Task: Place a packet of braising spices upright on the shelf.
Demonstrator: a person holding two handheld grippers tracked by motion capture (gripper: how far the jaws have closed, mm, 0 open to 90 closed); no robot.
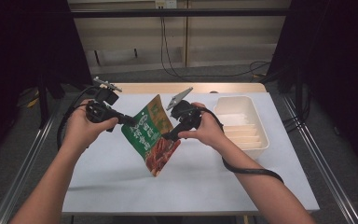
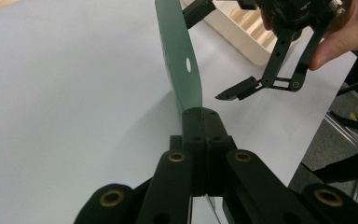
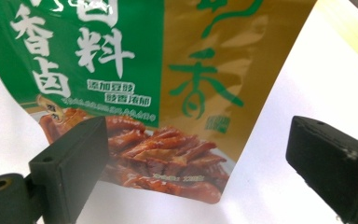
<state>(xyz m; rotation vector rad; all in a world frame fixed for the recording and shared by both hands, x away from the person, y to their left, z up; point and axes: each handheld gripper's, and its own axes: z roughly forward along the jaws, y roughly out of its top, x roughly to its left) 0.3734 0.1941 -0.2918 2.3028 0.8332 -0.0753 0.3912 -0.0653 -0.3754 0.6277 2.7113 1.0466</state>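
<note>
A green and gold snack pouch (image 1: 150, 135) with a picture of red-brown meat hangs above the white table. My left gripper (image 1: 130, 121) is shut on the pouch's left edge. In the left gripper view the closed jaws (image 2: 200, 115) pinch the thin green edge of the pouch (image 2: 179, 60). My right gripper (image 1: 168, 136) stands open at the pouch's right side. The right gripper view shows its two black pads (image 3: 81, 154) wide apart, with the printed pouch (image 3: 121, 70) just beyond them and untouched. The open right gripper (image 2: 214, 53) also appears in the left gripper view.
A cream plastic bin (image 1: 261, 148) with ribbed dividers stands on the right of the table (image 1: 121, 186), close to my right hand; it shows again as the bin (image 2: 249, 44) in the left gripper view. A black cable trails from my right wrist across the table's front right.
</note>
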